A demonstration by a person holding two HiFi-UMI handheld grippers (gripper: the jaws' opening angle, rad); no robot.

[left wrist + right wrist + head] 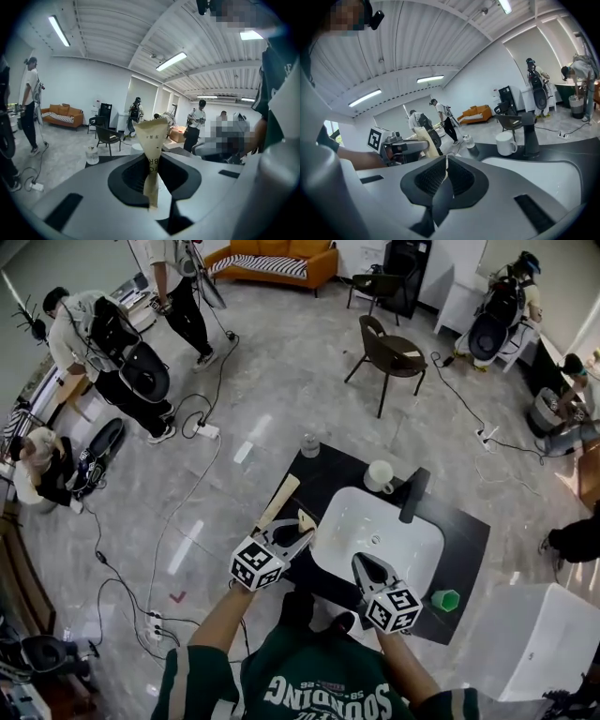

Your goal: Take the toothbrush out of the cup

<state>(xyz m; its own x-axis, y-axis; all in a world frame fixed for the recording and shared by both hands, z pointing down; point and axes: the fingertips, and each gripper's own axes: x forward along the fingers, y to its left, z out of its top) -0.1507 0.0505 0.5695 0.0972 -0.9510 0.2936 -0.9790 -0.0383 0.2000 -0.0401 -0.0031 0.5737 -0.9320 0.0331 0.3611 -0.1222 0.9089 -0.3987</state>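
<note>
Toothbrush (pixel 279 502), in a long tan paper pack, is standing clear of any cup in the head view. The left hand-held gripper (pixel 300 536) is holding it over the left edge of the dark surface (pixel 464 540), just beside the white sink (pixel 330 554). A white mug (pixel 379 476) is sitting behind the sink next to the black faucet (pixel 413 495), well apart from the pack. A small green cup (pixel 446 599) is sitting at the near right corner. The right hand-held gripper (pixel 366 564) is hanging over the near rim of the sink. I am judging that the taking out itself is done, and that only carrying the pack away or laying it down is left. Which of the two cups the task means I cannot tell, and I cannot see inside the mug.

In the left gripper view the jaws are standing narrow and are pressing on the lower part of the pack, which is rising tilted above them. Some dark letters are showing on the paper, but they are cut off by the pads. The brush itself is hidden inside the wrapping, so I am only taking it for the toothbrush.

In the right gripper view the jaws are closed together and nothing is showing between them. The mug and the faucet are standing ahead at the right, and the other hand-held gripper with the pack is showing at the left. The green cup is not showing here.
</note>
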